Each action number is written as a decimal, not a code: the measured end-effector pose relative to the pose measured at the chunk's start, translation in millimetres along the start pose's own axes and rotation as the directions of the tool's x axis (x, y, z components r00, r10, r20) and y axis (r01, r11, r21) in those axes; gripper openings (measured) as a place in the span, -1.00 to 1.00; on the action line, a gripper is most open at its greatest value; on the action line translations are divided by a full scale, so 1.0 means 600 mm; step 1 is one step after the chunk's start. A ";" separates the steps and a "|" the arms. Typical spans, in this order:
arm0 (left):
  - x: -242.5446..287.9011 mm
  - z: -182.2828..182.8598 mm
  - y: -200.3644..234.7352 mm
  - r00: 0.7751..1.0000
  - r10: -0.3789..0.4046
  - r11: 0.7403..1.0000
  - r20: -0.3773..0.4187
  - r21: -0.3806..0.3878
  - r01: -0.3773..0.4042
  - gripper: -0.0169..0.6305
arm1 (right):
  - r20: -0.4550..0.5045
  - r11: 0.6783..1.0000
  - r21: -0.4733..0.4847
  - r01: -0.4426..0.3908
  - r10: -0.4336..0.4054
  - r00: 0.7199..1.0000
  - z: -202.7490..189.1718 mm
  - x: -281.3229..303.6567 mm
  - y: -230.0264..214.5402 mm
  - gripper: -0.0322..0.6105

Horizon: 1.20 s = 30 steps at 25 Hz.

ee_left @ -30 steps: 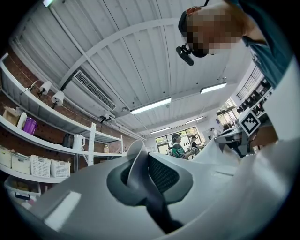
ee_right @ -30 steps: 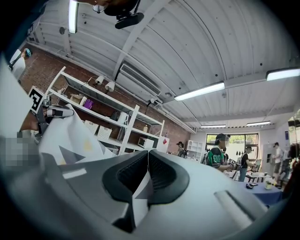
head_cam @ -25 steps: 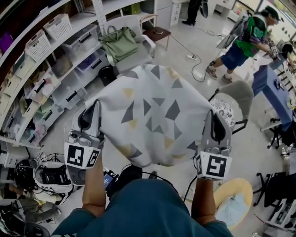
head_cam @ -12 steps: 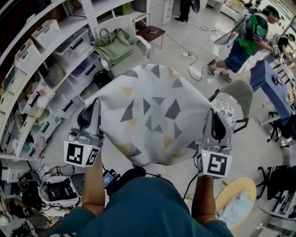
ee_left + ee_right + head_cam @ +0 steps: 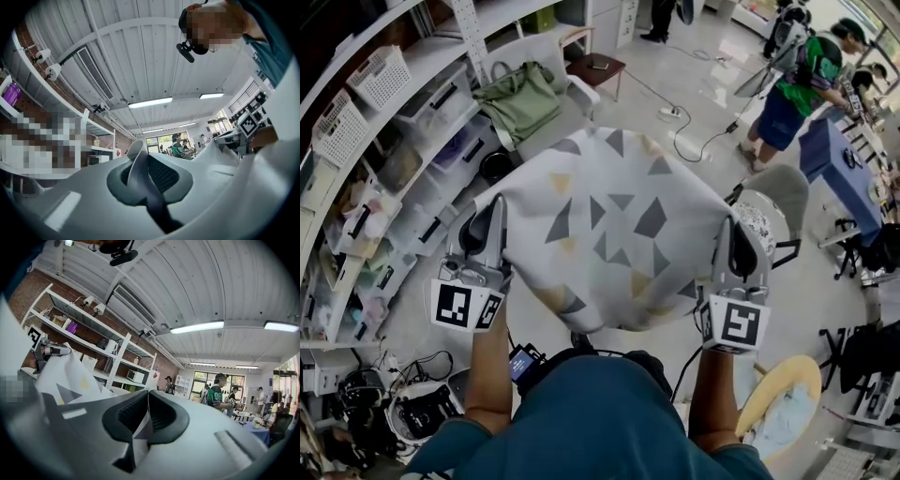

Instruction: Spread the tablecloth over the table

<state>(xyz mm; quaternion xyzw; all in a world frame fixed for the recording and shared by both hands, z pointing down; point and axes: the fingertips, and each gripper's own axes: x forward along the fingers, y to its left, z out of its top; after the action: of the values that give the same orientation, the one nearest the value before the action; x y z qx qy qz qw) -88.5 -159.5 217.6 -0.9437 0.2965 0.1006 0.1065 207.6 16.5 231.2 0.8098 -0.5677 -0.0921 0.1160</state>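
Observation:
A white tablecloth (image 5: 609,244) with grey and yellow triangles hangs stretched in the air between my two grippers, above the floor. My left gripper (image 5: 494,214) is shut on the cloth's near left corner, and in the left gripper view a fold of cloth (image 5: 137,157) is pinched between its pads. At the near right corner my right gripper (image 5: 732,232) is shut on the cloth too. The right gripper view shows a strip of patterned cloth (image 5: 140,427) clamped in the jaws, with more cloth (image 5: 70,378) billowing to the left. The far edge droops away from me.
White shelves (image 5: 384,141) with bins run along the left. Beyond the cloth stands a chair with a green bag (image 5: 520,98). A grey chair (image 5: 783,202) is at the right, a person in green (image 5: 797,84) by a blue table (image 5: 839,159), and cables (image 5: 689,141) cross the floor.
Both grippers have travelled together with the cloth still taut between them. The shelves, bag and floor clutter have shifted in the view below. Neither grip has changed.

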 end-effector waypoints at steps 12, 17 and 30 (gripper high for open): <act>0.010 -0.053 0.046 0.998 0.058 0.997 -0.038 -0.038 -0.060 -0.94 | -0.026 0.999 0.001 -0.034 0.035 0.999 -0.024 0.077 0.013 -0.86; 0.027 -0.078 0.060 0.991 0.115 0.993 -0.073 -0.029 -0.118 -0.94 | -0.024 0.995 0.035 -0.094 0.095 0.995 -0.041 0.135 0.012 -0.86; 0.079 -0.150 0.081 0.928 0.328 0.943 -0.177 0.003 -0.333 -0.94 | -0.002 0.954 0.054 -0.295 0.296 0.955 -0.112 0.317 -0.019 -0.86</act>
<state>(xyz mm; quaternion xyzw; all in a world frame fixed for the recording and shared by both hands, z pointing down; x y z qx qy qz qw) -67.1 -247.2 285.2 -0.8868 0.4580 0.0377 0.0490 301.0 -153.3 288.9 0.7191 -0.6840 -0.0545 0.1098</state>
